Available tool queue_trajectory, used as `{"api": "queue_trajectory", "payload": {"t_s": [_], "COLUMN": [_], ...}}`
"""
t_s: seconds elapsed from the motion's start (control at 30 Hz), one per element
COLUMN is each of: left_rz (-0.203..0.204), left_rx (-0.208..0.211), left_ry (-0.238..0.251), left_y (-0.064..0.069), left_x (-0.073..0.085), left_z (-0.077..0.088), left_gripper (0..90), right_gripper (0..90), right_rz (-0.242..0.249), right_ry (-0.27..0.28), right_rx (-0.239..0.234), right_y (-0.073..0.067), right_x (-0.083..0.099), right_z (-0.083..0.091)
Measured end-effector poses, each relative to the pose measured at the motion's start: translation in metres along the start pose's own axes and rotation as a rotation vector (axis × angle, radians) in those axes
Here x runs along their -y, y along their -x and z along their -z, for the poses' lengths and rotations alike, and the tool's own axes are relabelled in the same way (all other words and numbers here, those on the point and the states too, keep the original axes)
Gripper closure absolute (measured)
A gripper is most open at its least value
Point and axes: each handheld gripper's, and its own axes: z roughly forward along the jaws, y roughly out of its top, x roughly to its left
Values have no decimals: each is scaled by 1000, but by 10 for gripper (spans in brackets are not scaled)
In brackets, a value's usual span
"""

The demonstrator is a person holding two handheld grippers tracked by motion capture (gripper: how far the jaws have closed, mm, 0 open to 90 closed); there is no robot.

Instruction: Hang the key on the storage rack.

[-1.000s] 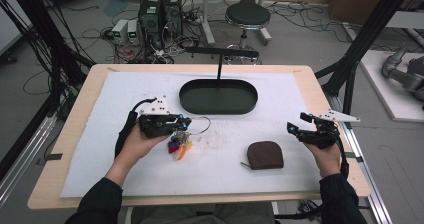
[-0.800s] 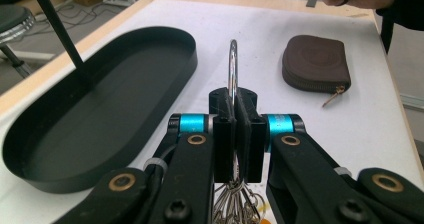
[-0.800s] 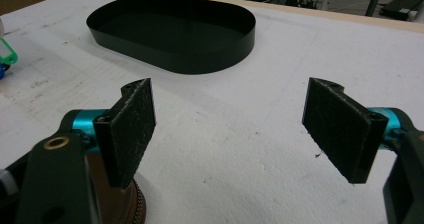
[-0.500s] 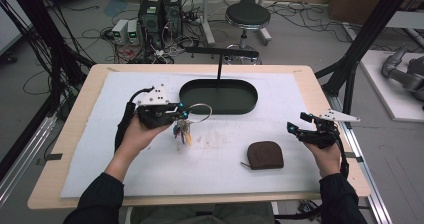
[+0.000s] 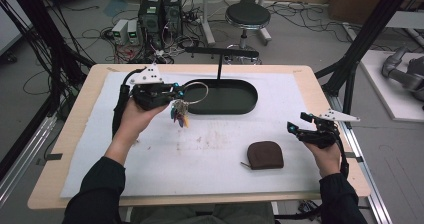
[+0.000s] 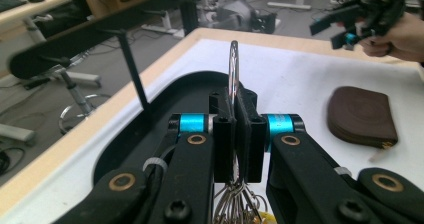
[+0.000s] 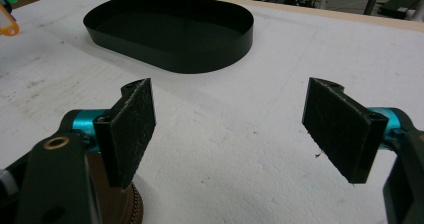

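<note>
My left gripper (image 5: 177, 90) is shut on a large metal key ring (image 5: 196, 93). It is held above the white mat at the left end of the black oval tray (image 5: 230, 96). A bunch of coloured keys and tags (image 5: 179, 115) dangles under it. In the left gripper view the ring (image 6: 233, 64) stands upright, pinched between the pads of my left gripper (image 6: 234, 114), with the tray (image 6: 165, 114) below. My right gripper (image 5: 297, 122) hovers open near the table's right edge. Its pads (image 7: 132, 124) are wide apart over bare mat.
A brown leather pouch (image 5: 265, 155) lies on the mat left of the right gripper. A thin post with a black crossbar (image 5: 221, 52) rises from the tray's far side. The white mat (image 5: 150, 159) covers most of the wooden table.
My left gripper has risen and moved toward the tray, lifting the key ring and keys off the mat. The right gripper has stayed put.
</note>
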Motion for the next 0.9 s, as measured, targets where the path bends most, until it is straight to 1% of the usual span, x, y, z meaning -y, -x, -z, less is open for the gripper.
{"api": "queue_trajectory", "payload": {"t_s": [0.03,0.3,0.4,0.53,0.7,0.8,0.9], "left_rz": [5,5,10,22,33,46,64], "left_rx": [-2,-56,-75,-97,-137,-158,-178], "left_ry": [-4,-17,-15,-20,-30,-44,-42], "left_y": [-3,-24,-30,-38,-49,-55,-62], "left_x": [-2,-17,-20,-22,-20,-17,-16], "left_z": [0,-11,-16,-22,-31,-35,-38], "left_gripper": [863,863,863,863,863,863,863], "right_gripper": [219,219,219,219,219,219,219], "right_rz": [-1,0,3,-1,2,2,2], "right_ry": [-2,-1,2,0,4,6,5], "right_rx": [-1,1,2,1,2,1,2], "right_y": [0,-1,0,-1,0,0,0], "right_x": [0,0,0,0,0,0,0], "right_z": [0,0,0,0,0,0,0]}}
